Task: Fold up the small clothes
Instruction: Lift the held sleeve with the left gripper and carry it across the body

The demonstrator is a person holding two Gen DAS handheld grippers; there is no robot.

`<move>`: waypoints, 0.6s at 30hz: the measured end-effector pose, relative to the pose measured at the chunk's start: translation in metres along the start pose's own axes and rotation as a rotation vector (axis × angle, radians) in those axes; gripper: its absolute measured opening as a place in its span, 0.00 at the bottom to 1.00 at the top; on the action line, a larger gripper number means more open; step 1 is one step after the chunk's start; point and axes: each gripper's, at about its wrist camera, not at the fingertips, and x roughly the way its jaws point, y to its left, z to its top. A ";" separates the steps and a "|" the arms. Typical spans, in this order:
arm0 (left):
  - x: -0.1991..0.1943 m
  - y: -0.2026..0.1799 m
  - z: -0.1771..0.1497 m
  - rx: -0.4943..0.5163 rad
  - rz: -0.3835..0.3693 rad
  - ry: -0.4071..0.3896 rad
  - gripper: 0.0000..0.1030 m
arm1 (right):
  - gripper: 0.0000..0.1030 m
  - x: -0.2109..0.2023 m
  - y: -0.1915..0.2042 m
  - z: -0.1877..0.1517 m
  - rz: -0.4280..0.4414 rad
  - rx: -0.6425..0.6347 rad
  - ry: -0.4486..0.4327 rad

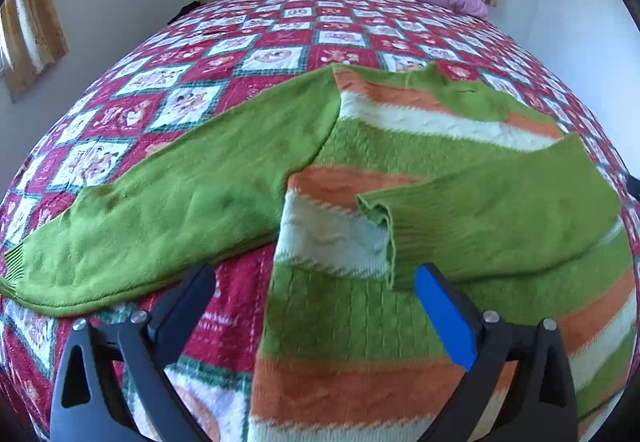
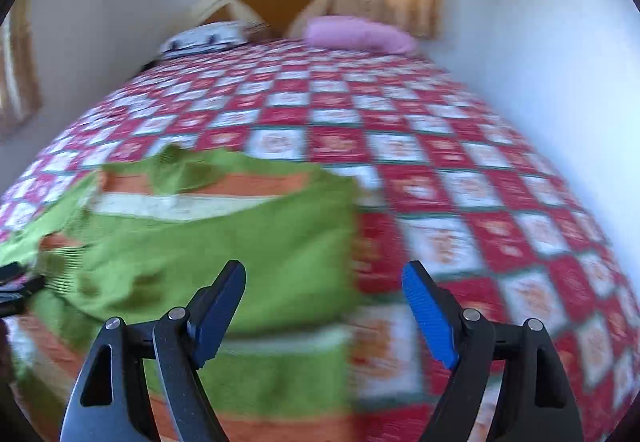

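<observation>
Both grippers are hovering low over the bed's near edge, the left gripper and right gripper gaping wide, holding nothing. The striped sweater is lying flat on the quilt there, one sleeve folded across it.

Green, orange and white striped sweater; red-and-white checked quilt

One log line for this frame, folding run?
task: fold sweater | right sleeve: folded across body | left sleeve: spread on quilt | left gripper: open, empty | right gripper: open, empty
</observation>
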 end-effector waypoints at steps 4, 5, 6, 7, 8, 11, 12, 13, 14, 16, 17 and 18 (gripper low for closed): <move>-0.020 0.020 -0.012 -0.022 -0.039 -0.015 0.99 | 0.65 0.061 0.010 -0.015 -0.054 -0.059 0.191; -0.027 0.029 -0.017 -0.024 -0.031 -0.028 0.99 | 0.65 0.063 0.009 -0.018 -0.068 -0.068 0.182; -0.031 0.035 -0.019 -0.024 -0.021 -0.036 0.99 | 0.65 0.060 0.010 -0.019 -0.093 -0.079 0.174; -0.035 0.044 -0.022 -0.027 -0.006 -0.046 1.00 | 0.65 0.054 0.014 -0.019 -0.123 -0.088 0.179; -0.037 0.052 -0.023 -0.032 0.010 -0.051 1.00 | 0.65 0.049 0.018 -0.017 -0.137 -0.093 0.178; -0.038 0.083 -0.023 -0.073 0.072 -0.062 1.00 | 0.65 0.023 0.054 -0.004 -0.038 -0.145 0.102; -0.037 0.095 -0.023 -0.089 0.101 -0.063 1.00 | 0.65 0.018 0.070 0.000 0.007 -0.168 0.085; -0.037 0.106 -0.024 -0.108 0.128 -0.061 1.00 | 0.65 0.016 0.092 0.003 0.073 -0.191 0.074; -0.037 0.119 -0.024 -0.133 0.151 -0.064 1.00 | 0.65 0.015 0.104 0.002 0.121 -0.200 0.073; -0.040 0.148 -0.028 -0.184 0.198 -0.070 1.00 | 0.65 0.030 0.132 -0.003 0.203 -0.218 0.100; -0.043 0.167 -0.031 -0.212 0.225 -0.069 1.00 | 0.65 0.035 0.143 -0.010 0.198 -0.230 0.122; -0.046 0.180 -0.035 -0.233 0.242 -0.071 1.00 | 0.65 0.046 0.151 -0.020 0.183 -0.253 0.164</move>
